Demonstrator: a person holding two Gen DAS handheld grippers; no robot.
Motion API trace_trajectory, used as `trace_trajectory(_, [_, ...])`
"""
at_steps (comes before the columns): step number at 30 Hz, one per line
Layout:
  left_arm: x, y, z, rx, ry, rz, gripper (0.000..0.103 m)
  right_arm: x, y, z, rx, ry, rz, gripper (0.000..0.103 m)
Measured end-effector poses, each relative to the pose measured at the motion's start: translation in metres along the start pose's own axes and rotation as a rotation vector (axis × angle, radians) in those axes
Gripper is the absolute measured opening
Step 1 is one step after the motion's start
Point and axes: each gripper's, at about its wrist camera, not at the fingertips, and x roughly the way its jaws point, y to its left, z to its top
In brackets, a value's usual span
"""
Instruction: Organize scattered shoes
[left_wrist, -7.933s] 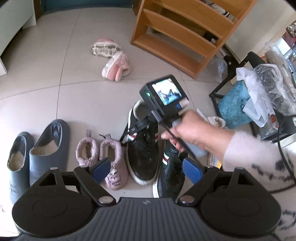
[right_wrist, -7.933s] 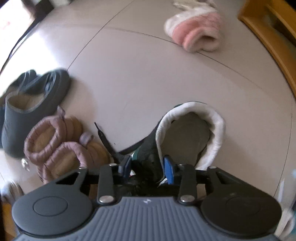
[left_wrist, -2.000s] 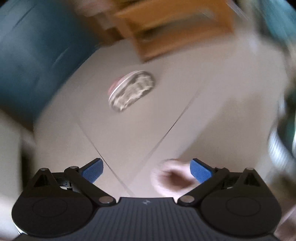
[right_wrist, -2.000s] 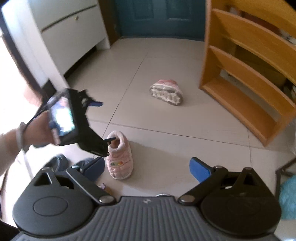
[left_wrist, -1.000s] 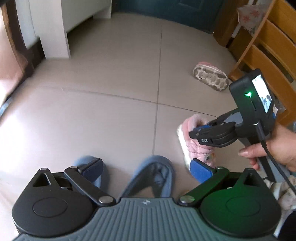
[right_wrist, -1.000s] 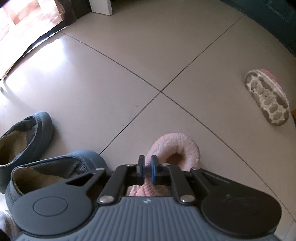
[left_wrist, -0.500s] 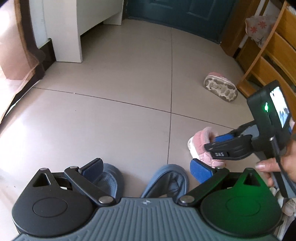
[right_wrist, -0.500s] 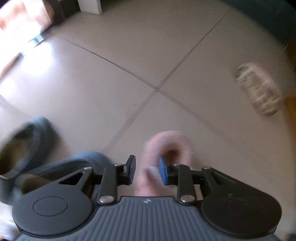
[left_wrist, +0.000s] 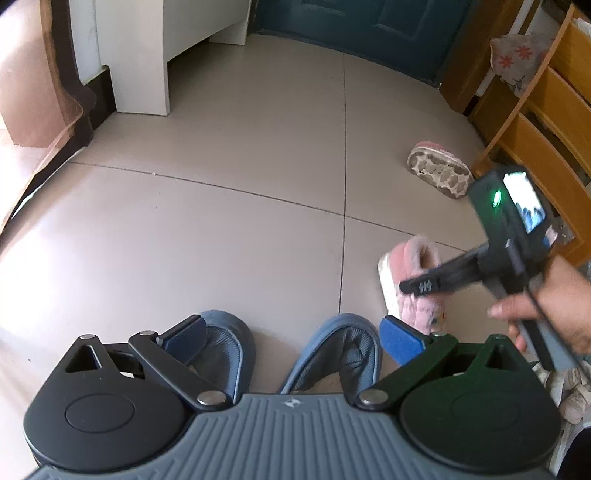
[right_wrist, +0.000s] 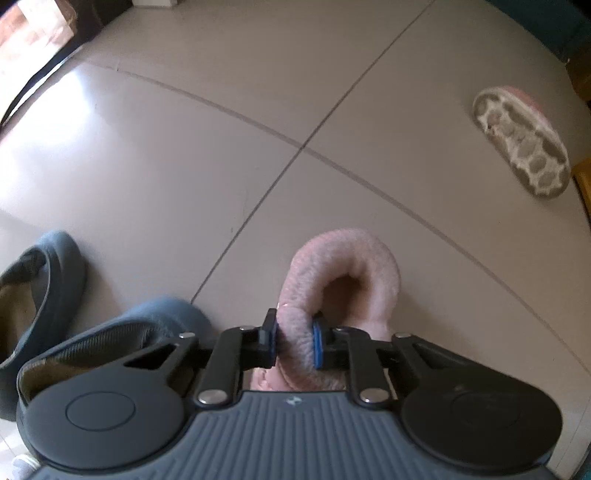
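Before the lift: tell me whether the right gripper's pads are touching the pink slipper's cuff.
Touching. The right wrist view shows the right gripper, its jaws having just been closing, pinching the fuzzy cuff of the pink slipper between both blue pads.

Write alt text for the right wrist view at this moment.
The right gripper has just closed its blue pads on the fuzzy collar of an upright pink slipper boot on the tiled floor. Two grey-blue slippers sit at left; its overturned mate lies sole-up at upper right.

slipper pair (right_wrist: 74, 332) left of boot (right_wrist: 340, 280)
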Motion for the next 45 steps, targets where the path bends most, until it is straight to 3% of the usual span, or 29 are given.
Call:
trace_trajectory(5, [-0.008,0.006,-0.009,-0.001,-0.044,-0.022,0.103,-0.036,0.012,0.034,0.073,-0.100,0.122,0.018])
trace_trajectory(10, [-0.022,0.019,-0.023,-0.005,-0.081,0.005,0.103,-0.062,0.060,0.080,0.156,-0.150,0.350,0.018])
trace_trajectory(13, [-0.029,0.030,-0.030,-0.029,-0.094,0.040,0.103,-0.054,0.094,0.102,0.232,-0.141,0.474,0.018])
trace_trajectory(17, [-0.039,0.051,-0.036,-0.061,-0.111,0.094,0.103,-0.011,0.153,0.113,0.321,-0.058,0.561,0.019])
trace_trajectory(19, [-0.041,0.062,-0.038,-0.068,-0.113,0.123,0.103,0.016,0.205,0.111,0.320,-0.013,0.549,0.019])
trace_trajectory(21, [-0.041,0.074,-0.040,-0.083,-0.106,0.147,0.103,0.030,0.231,0.112,0.312,0.001,0.523,0.019])
trace_trajectory(26, [-0.039,0.108,-0.045,-0.155,-0.095,0.169,0.103,0.053,0.272,0.116,0.327,-0.003,0.435,0.019])
trace_trajectory(31, [-0.037,0.120,-0.045,-0.182,-0.102,0.162,0.103,0.053,0.283,0.124,0.273,-0.074,0.340,0.019])
trace_trajectory(36, [-0.030,0.123,-0.042,-0.189,-0.115,0.123,0.103,0.061,0.266,0.131,0.339,-0.046,0.334,0.023])
trace_trajectory(40, [-0.029,0.116,-0.044,-0.188,-0.131,0.106,0.103,0.060,0.280,0.145,0.237,-0.070,0.241,0.027])
trace_trajectory(42, [-0.029,0.116,-0.046,-0.200,-0.140,0.094,0.103,0.068,0.282,0.151,0.229,-0.015,0.273,0.035])
trace_trajectory(43, [-0.029,0.116,-0.046,-0.206,-0.144,0.089,0.103,0.068,0.277,0.150,0.239,0.012,0.311,0.044])
trace_trajectory(45, [-0.031,0.119,-0.046,-0.225,-0.162,0.064,0.103,0.066,0.260,0.146,0.329,0.038,0.441,0.054])
